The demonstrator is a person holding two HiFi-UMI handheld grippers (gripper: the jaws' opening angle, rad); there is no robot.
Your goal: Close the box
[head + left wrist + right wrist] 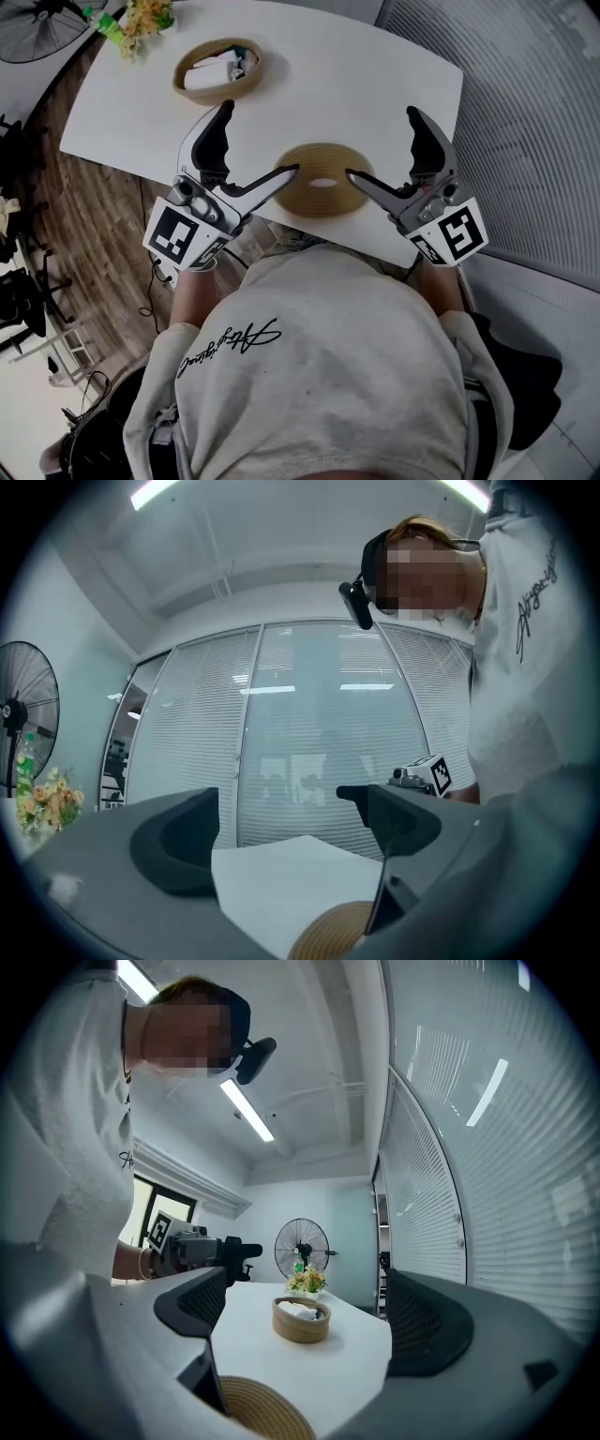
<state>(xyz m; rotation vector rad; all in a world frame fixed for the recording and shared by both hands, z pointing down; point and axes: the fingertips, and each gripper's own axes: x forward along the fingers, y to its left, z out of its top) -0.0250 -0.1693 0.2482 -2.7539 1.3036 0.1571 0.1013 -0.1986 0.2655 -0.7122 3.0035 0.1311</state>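
Note:
A round woven box (220,70) holding white items stands open at the far left of the white table (394,75). Its woven lid (322,180) lies flat near the table's front edge, apart from the box. My left gripper (260,139) is open, with one jaw tip at the lid's left rim. My right gripper (382,142) is open too, with a jaw tip at the lid's right rim. Nothing is held. The lid (328,935) shows low between the left gripper's (281,808) jaws. Past the right gripper's (305,1283) jaws I see the box (301,1326) and the lid (267,1415).
A bunch of flowers (141,19) sits at the table's far left corner, by a floor fan (37,28). Office chairs (23,281) stand on the wooden floor at left. Window blinds (319,733) run along the right side. The table's front edge is against my body.

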